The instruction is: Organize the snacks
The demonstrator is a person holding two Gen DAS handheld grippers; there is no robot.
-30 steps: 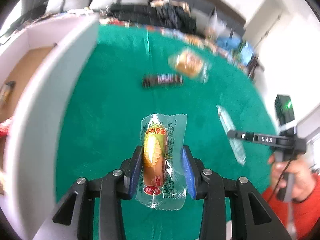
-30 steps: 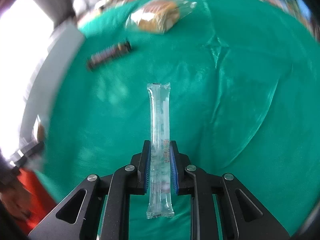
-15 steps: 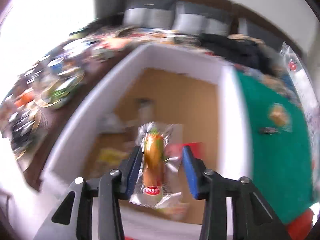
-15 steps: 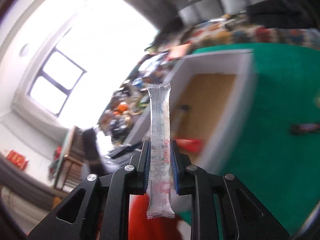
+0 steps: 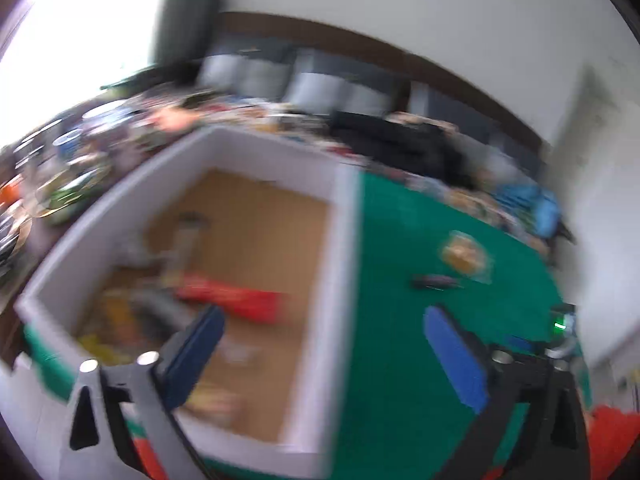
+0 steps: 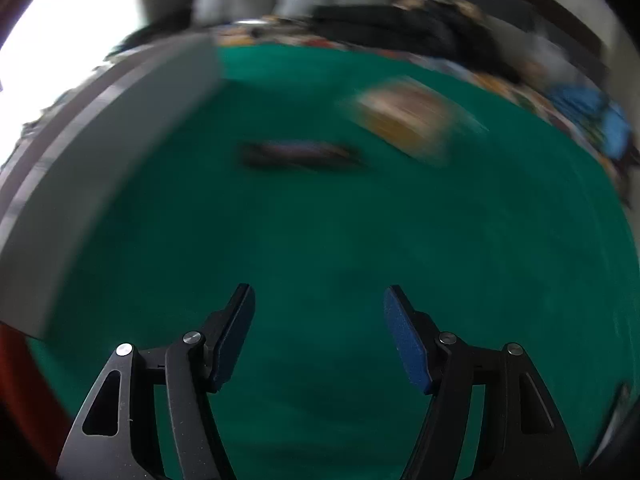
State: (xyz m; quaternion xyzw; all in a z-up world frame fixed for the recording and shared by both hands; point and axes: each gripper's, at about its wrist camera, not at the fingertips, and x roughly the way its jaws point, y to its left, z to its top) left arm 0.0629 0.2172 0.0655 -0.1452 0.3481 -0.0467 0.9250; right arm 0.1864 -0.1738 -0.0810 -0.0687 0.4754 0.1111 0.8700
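Left wrist: left claw (image 5: pixel 320 344) & right claw (image 6: pixel 318 320) just opened wide, both empty.

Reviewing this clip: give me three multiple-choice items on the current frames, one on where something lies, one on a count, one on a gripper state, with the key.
1. Where does the dark, slim snack bar lie?
A. on the green table cloth
B. inside the white-walled cardboard box
C. between the right gripper's pads

2. How many snacks lie loose on the green cloth in the right wrist view?
A. none
B. two
C. five

3. How does the left gripper stand?
A. shut on a sausage
B. shut on nothing
C. open, nothing between its pads

Key: 1 A, the bar rests on the cloth beside the clear-wrapped bun. 2 B, only bar and bun show there. 3 C, its blue pads stand wide apart; the jaws have just been opening.
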